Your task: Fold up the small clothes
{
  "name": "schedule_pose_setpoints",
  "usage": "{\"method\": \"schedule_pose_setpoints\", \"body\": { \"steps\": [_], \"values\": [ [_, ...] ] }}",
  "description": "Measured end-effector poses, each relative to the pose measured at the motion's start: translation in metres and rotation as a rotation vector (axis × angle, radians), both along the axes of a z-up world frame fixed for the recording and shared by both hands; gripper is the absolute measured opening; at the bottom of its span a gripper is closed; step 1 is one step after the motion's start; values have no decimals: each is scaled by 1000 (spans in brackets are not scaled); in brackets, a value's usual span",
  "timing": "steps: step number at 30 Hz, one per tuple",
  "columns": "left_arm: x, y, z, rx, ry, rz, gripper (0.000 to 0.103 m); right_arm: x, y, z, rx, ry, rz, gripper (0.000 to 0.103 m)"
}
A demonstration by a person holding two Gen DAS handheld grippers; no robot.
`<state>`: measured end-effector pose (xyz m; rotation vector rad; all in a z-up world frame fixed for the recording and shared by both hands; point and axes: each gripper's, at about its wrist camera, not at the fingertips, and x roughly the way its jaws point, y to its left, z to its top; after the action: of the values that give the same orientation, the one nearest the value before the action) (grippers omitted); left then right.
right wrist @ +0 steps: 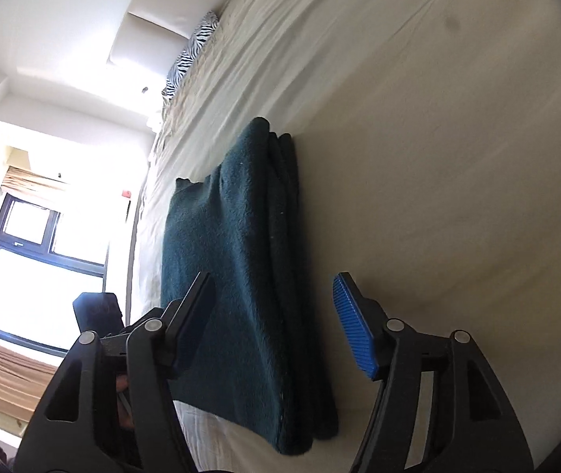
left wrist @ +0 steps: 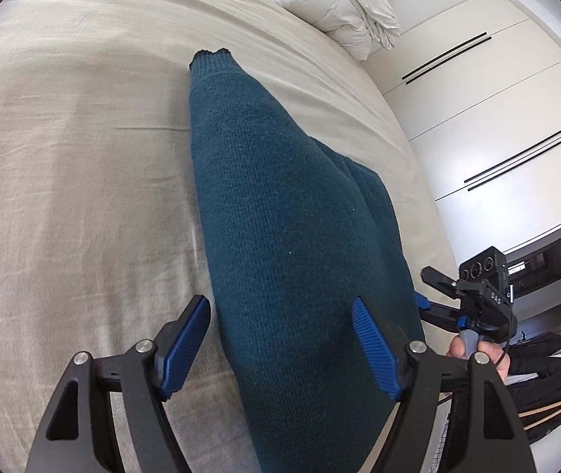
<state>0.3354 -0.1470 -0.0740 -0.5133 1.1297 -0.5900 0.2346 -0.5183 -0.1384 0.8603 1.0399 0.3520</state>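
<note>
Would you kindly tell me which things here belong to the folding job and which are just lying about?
Part of the job:
- folded dark teal knitted garment
- left gripper, open
- right gripper, open

Just lying about:
- crumpled white duvet
- zebra-striped pillow
- beige bedsheet, the work surface

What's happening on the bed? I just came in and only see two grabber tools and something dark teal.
A person is folding a dark teal knitted garment on a beige bedsheet, with a handheld gripper in each hand. The garment lies folded into a long narrow stack of layers. Both the left gripper and the right gripper hover over its near end with jaws apart; neither blue pad presses on the fabric, so nothing is gripped right now.
</note>
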Motion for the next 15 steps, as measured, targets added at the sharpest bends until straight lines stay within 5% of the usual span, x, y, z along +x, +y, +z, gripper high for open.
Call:
{"method": "schedule_pose_setpoints", "body": {
  "steps": [8, 12, 15],
  "values": [
    [17, -8, -19, -32, 71, -5, 75, 44, 37, -10, -17, 54, 163, 60],
    [15, -15, -14, 55, 42, -19, 53, 55, 53, -7, -117, 75, 194, 33],
    [10, -16, -7, 85, 17, -25, 45, 51, 68, 2, -228, 45, 188, 25]
  ]
}}
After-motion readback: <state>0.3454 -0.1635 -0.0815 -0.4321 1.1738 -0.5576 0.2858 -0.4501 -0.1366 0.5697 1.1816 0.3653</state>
